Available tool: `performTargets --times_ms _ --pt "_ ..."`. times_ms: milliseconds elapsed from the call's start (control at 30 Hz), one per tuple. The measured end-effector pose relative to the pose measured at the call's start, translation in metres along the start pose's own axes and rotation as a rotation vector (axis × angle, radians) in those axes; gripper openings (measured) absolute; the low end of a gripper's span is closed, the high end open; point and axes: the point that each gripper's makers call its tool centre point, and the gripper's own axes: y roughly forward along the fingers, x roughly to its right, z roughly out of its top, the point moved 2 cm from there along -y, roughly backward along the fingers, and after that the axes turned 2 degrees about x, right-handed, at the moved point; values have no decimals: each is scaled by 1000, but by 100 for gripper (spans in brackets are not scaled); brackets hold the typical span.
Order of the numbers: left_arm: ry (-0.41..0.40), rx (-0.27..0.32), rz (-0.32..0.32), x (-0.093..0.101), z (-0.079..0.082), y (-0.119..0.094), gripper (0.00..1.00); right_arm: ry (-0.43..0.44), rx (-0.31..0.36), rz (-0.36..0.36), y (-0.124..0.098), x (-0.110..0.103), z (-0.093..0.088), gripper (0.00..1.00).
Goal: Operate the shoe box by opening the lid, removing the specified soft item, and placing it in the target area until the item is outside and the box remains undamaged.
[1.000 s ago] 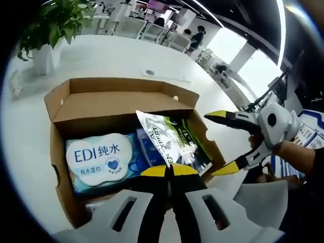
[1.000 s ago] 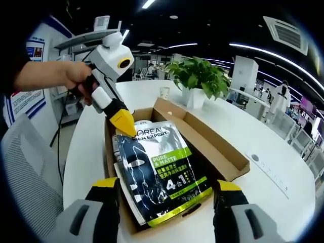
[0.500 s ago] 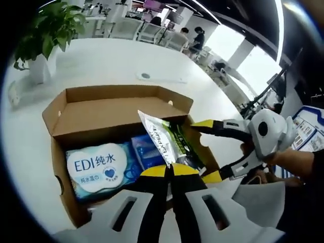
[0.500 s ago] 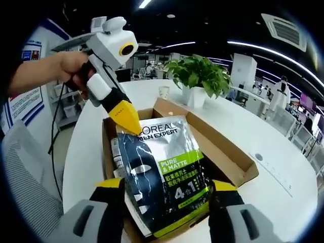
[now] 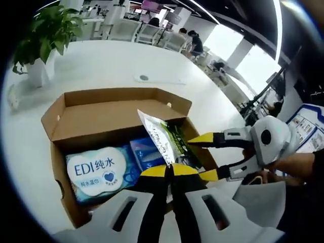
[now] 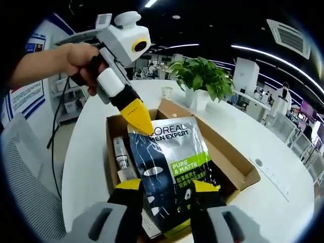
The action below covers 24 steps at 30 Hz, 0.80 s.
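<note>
The open cardboard shoe box (image 5: 116,109) lies on a white table. A grey-and-green L'Oreal Men Expert pouch (image 6: 169,162) stands tilted up out of the shoe box (image 6: 235,169). My left gripper (image 5: 169,169) is shut on one corner of the pouch (image 5: 159,136); in the right gripper view the left gripper (image 6: 140,120) pinches the pouch's top corner. My right gripper (image 6: 167,186) is open, its jaws partly narrowed on either side of the pouch's lower end. It reaches in from the right as the right gripper (image 5: 205,156).
Inside the box lie a white-and-blue EDI wipes pack (image 5: 96,167), a blue pack (image 5: 144,152) and a small tube (image 6: 120,154). A potted plant (image 6: 200,76) stands behind the box. A grey chair (image 6: 25,167) sits beside the table. People and desks are far off.
The left gripper has lifted the pouch higher and more upright. The right gripper has moved in around the pouch's lower end and its jaws have narrowed.
</note>
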Motion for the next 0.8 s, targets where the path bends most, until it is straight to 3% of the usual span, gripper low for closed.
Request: performTargets --times_ms 400,633,700,800 --pt "-6 1 -2 0 -3 0 0 27 -20 -30 -3 5 -11 25" --pt "0 1 -1 -1 -2 1 0 14 -26 -1 -3 -6 -14 5" --pt "5 0 1 -1 -2 1 0 -6 -31 -6 -2 -8 -13 3" --pt "9 2 -2 0 -2 0 0 38 -29 6 -3 -7 -12 0"
